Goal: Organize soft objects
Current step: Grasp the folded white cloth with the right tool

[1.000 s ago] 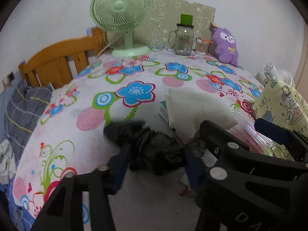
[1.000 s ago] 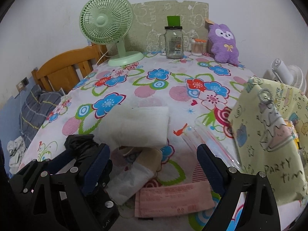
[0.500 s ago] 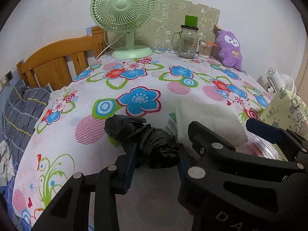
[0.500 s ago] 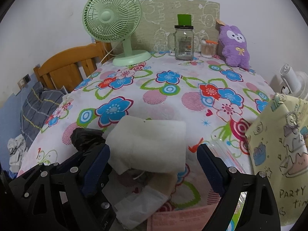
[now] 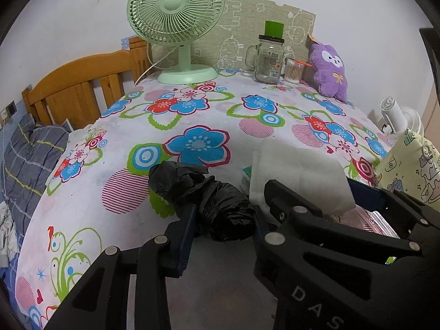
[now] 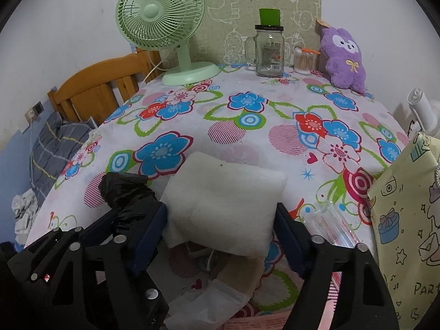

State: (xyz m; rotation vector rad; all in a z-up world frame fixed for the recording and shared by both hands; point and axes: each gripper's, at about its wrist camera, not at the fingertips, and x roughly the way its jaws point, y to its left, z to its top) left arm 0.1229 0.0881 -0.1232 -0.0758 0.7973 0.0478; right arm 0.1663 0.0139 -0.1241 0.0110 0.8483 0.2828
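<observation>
We see the crumpled black plastic bag (image 5: 209, 192) pinched between the two blue-padded fingers of the left gripper (image 5: 222, 220), which is closed on the bag's nearer bulge, while the rest of the bag sticks out forward and to the left above the flowered tablecloth (image 5: 192, 115). In the right wrist view the same bag (image 6: 123, 192) shows just left of the right gripper (image 6: 220, 228), pressed up beside that gripper's left finger. We see the right gripper's fingers spread wide, one on either side of a white folded pad (image 6: 225, 200) that lies on the cloth; we cannot tell whether the pads touch it. In the left wrist view that pad (image 5: 297, 173) lies just right of the bag, partly behind the left gripper's right finger. Under the pad's near edge we see some pale packets and a pink wrapper, only partly visible. To the right stands a pale yellow gift bag (image 6: 407, 220) printed with cartoons, with a clear plastic sleeve (image 6: 335, 228) lying between it and the pad. Along the far edge of the table we see a green desk fan (image 5: 178, 27), a glass mug jar (image 5: 268, 59) with a green cap, a small tub of cotton swabs (image 5: 293, 70) and a purple plush toy (image 5: 330, 71). A wooden headboard (image 5: 77, 88) rises at the left.
</observation>
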